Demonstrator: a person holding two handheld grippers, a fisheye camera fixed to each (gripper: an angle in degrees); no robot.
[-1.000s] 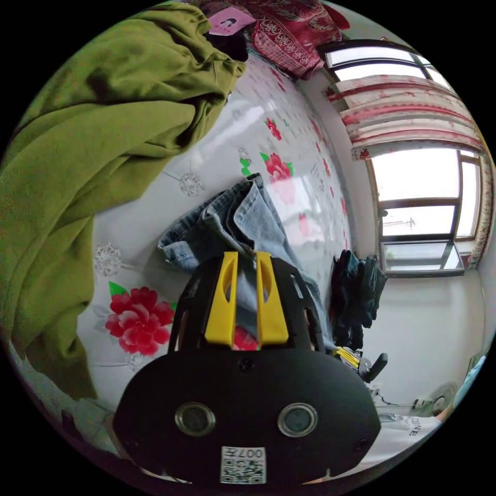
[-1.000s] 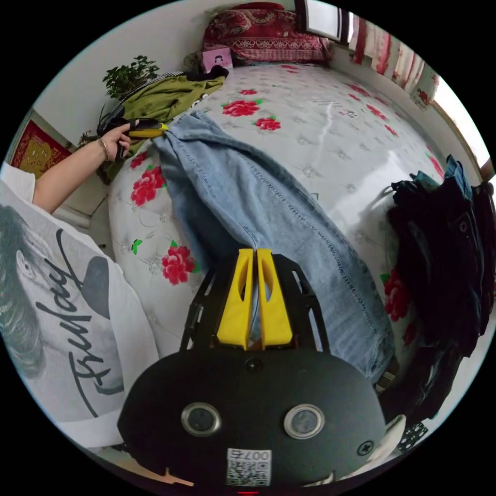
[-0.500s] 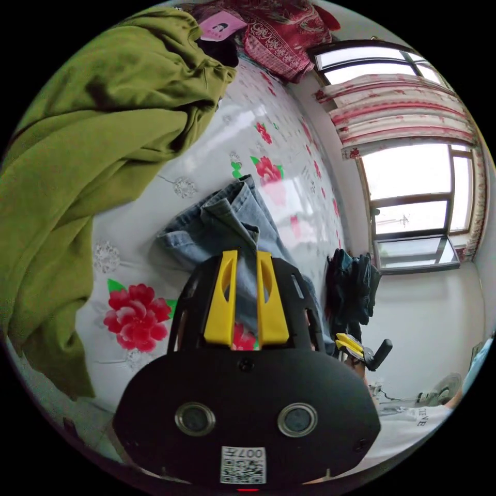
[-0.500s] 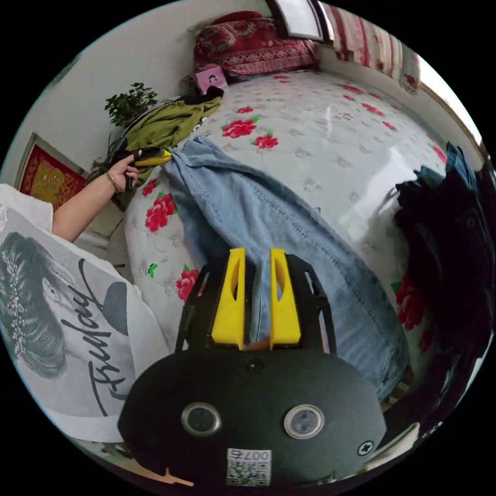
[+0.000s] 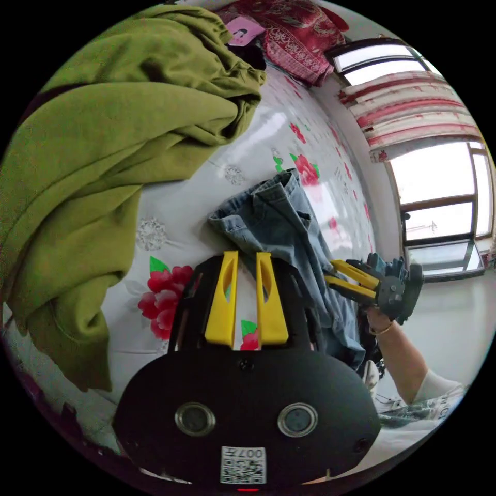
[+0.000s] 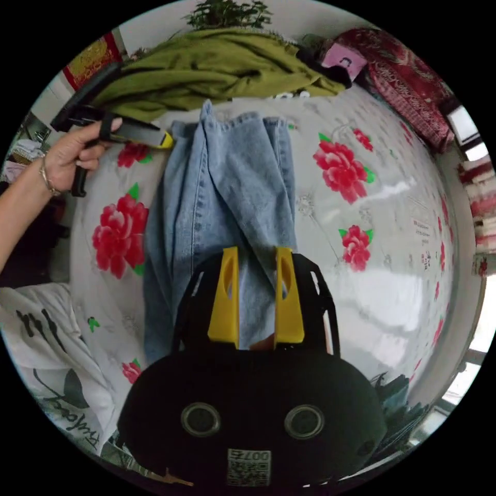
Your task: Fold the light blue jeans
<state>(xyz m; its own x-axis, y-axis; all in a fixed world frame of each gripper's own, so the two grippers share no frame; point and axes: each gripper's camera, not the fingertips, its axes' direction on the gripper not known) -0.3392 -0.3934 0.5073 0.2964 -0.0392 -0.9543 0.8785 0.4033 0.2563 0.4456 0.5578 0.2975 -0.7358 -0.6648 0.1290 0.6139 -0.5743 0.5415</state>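
While the light blue jeans (image 6: 227, 181) lie lengthwise on the floral bed (image 6: 392, 248), right gripper (image 6: 256, 294) hangs spread over the denim, nothing clamped; left gripper (image 5: 243, 297) parted, empty, beside the hem.

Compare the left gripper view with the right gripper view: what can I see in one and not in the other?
Left gripper view: the window and striped curtain, plus the right tongs seen from outside.

Right gripper view: a potted plant, a red picture on the wall, and the left tongs in a hand.

Both: the light blue jeans on the flowered bed, the green garment, the red pillow and the pink card.
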